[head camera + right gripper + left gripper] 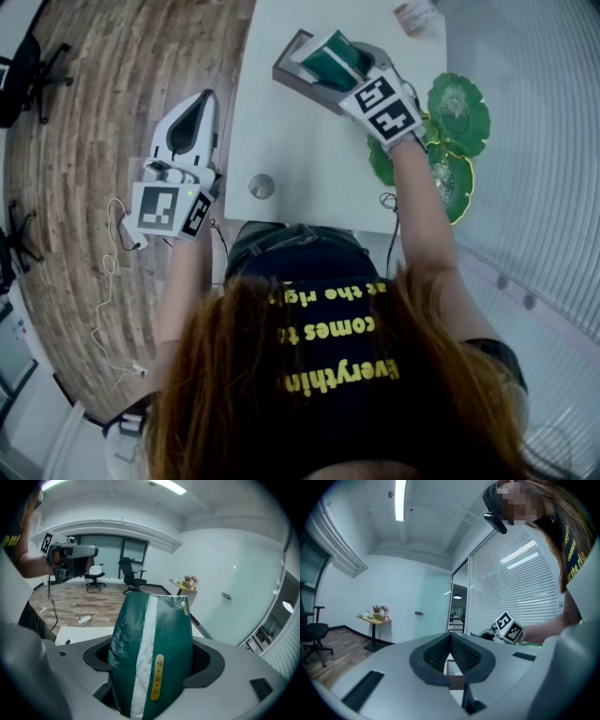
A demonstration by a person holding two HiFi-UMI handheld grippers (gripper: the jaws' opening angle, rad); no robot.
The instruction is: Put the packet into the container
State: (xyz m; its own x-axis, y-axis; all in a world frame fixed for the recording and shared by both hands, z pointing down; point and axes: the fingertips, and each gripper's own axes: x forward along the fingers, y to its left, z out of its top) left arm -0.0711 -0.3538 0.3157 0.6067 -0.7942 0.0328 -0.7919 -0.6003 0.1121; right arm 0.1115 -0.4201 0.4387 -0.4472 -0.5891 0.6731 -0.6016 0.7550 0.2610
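Head view first: the person stands at a white desk (309,159), and the right gripper (323,56) is out over its far side with a green packet (336,66) in its jaws. The packet is right over what looks like a dark grey container (289,73), though whether it is inside or just above is hard to tell. The left gripper (202,101) hangs well apart, off the desk's left edge above the wooden floor (103,122). A small round grey object (262,186) sits near the desk's front edge, and green leaf-shaped pieces (459,112) lie at the right. Over to the left gripper view: the left gripper (450,637) has its dark pads drawn together at the tips, nothing between them. The marker cube (508,626) of the other gripper shows beyond, in front of window blinds (520,588). Now the right gripper view: the jaws are clamped on the packet (164,644), one pad on each side. The packet stands upright, green with a white stripe down it and a small gold label. The wooden floor and office chairs (133,579) are in the background.
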